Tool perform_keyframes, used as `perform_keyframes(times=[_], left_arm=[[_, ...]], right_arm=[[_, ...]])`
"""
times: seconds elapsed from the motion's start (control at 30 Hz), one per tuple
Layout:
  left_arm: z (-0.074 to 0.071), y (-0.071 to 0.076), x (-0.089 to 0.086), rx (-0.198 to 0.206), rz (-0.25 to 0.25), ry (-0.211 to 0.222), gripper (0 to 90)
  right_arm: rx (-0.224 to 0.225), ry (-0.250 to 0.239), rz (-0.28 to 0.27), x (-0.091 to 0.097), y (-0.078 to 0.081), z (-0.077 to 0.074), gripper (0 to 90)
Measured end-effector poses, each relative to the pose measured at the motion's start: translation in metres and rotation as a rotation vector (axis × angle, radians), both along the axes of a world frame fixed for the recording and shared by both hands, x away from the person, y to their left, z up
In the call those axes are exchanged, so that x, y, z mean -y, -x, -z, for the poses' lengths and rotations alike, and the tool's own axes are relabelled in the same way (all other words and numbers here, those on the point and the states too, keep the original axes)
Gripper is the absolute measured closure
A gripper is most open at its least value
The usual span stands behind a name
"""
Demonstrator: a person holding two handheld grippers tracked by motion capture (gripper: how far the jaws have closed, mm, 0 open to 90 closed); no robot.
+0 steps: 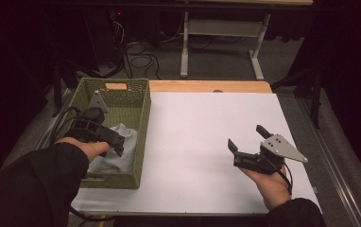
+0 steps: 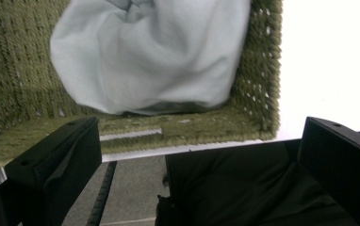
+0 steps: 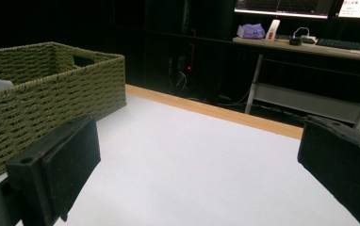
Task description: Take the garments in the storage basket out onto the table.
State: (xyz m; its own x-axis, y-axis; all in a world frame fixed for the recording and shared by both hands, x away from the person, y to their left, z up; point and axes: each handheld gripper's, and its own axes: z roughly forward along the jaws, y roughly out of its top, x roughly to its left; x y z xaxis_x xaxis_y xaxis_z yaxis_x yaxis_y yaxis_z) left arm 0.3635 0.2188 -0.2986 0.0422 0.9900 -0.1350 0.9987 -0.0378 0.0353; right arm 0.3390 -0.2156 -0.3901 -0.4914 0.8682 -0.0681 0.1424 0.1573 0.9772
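A green woven basket [image 1: 141, 118] stands on the left of the white table top [image 1: 207, 142]. A crumpled pale blue-grey cloth [image 1: 122, 153] lies in its near half. My left gripper [image 1: 115, 142] hangs open over the cloth, held by a hand in a dark sleeve. In the left gripper view, the cloth [image 2: 154, 52] lies against the basket wall [image 2: 258, 70], beyond my left gripper [image 2: 201, 127], whose jaws stand wide apart and hold nothing. My right gripper [image 1: 248, 137] is open and empty above the bare table at right. In its own view, my right gripper [image 3: 199, 127] faces the basket [image 3: 51, 84].
A wooden strip [image 1: 207, 86] runs along the table's far edge. Beyond it stand white desk legs [image 1: 184, 47] and cables [image 1: 141, 59] lie on the floor. The right gripper view has a desk with a tissue box [image 3: 251, 30] and monitors behind. White surface stretches between the basket and my right gripper.
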Motion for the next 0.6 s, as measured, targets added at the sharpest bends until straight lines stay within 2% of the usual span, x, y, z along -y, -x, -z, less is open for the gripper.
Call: perform_keyframes(times=[0.2, 0.33, 0.43, 0.6], left_arm=[[0.008, -0.002, -0.013, 0.014, 0.005, 0.011, 0.6], [0.013, -0.003, -0.018, 0.018, 0.003, -0.007, 0.6], [0.016, -0.005, -0.020, 0.024, 0.006, -0.030, 0.6], [0.018, -0.011, -0.017, 0.052, 0.034, -0.028, 0.5]], right_arm=[[-0.005, 0.008, -0.003, -0.003, 0.000, 0.003, 0.7], [-0.007, 0.022, -0.006, -0.003, 0.000, 0.004, 0.7], [-0.006, 0.030, -0.003, -0.002, 0.002, 0.005, 0.7], [-0.002, 0.033, 0.002, -0.001, 0.005, 0.003, 0.7]])
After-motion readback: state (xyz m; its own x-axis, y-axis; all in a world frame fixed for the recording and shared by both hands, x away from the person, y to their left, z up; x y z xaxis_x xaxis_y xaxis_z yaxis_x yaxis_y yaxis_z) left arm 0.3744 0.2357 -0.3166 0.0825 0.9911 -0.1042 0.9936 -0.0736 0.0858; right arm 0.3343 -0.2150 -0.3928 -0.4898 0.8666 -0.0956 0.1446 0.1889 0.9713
